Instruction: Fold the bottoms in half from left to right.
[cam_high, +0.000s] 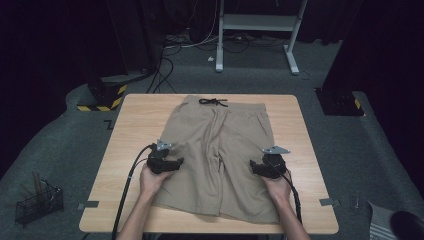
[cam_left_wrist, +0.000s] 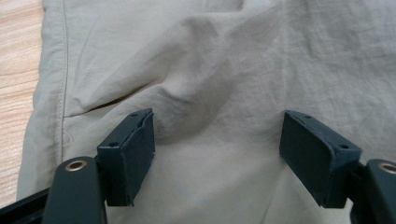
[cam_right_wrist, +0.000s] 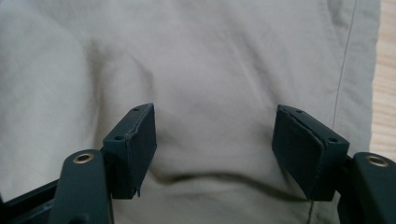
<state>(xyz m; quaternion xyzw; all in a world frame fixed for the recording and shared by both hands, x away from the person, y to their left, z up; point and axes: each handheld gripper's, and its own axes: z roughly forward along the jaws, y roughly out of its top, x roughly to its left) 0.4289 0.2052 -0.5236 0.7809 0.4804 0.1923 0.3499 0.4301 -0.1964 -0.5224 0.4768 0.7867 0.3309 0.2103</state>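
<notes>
Currently the beige shorts lie flat on the tabletop, waistband toward the far edge, long axis running near to far. The left gripper and right gripper, each wide open and empty, hover over one leg apiece, equally near.

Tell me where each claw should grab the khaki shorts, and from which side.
Best bet: the outer side seams at mid-leg. The khaki shorts lie flat on the table, waistband far, hems near. The left claw and right claw stand open over cloth just inside each seam. Shift each outward and come down from above, straddling the stitched edge, since flat mid-panel fabric offers little to pinch.
</notes>
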